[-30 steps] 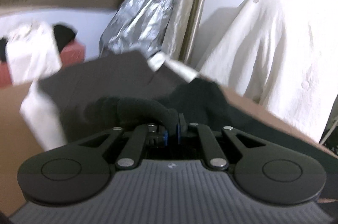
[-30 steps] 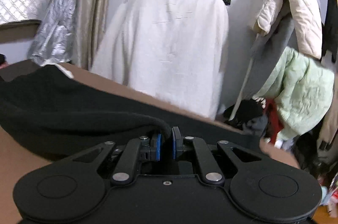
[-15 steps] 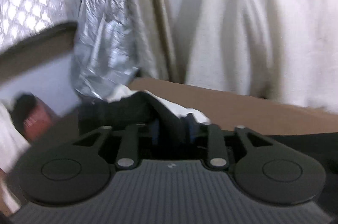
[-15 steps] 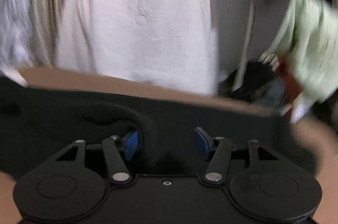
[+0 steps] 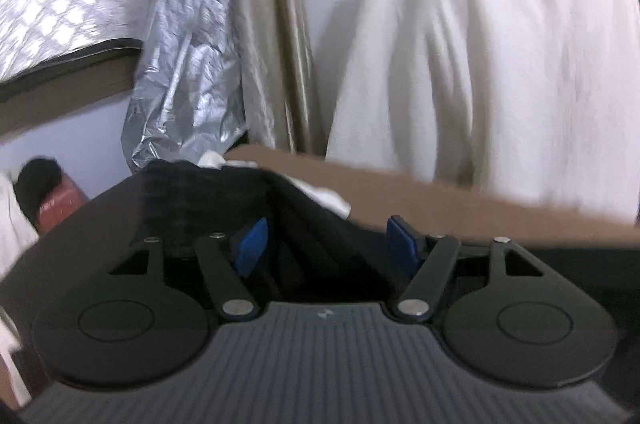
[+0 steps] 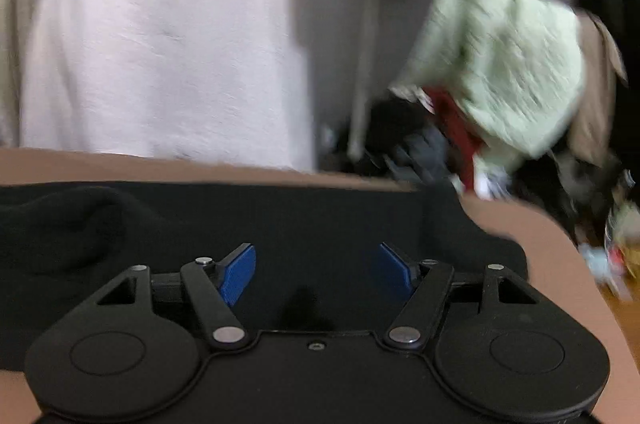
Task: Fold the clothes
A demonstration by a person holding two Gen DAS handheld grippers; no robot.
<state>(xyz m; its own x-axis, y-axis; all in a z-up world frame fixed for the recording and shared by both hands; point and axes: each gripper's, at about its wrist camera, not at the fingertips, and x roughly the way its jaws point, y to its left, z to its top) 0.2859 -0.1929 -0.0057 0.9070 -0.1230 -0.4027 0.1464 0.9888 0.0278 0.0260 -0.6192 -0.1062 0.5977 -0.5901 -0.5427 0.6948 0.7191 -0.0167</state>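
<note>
A black garment (image 6: 280, 220) lies spread on the brown table (image 6: 120, 160). In the right wrist view my right gripper (image 6: 316, 270) hovers just over it, jaws opening, blue pads apart, none of the cloth pinched. In the left wrist view my left gripper (image 5: 328, 244) is also opening. A raised fold of the same black garment (image 5: 320, 236) sits loose between its blue pads, which do not press on it. A white piece of cloth (image 5: 328, 196) peeks out from under the black fabric near the table's far edge.
A white cloth-covered object (image 5: 480, 64) stands behind the table. Silver foil sheeting (image 5: 188, 84) and a beige curtain (image 5: 264, 44) hang at the left. A pale green jacket (image 6: 508, 64) and piled clothes (image 6: 420, 140) fill the right. A red item (image 5: 60, 200) lies far left.
Both grippers were shut on the black garment's edge a second ago. They carried it forward and down to the table, then their jaws spread and let go.
</note>
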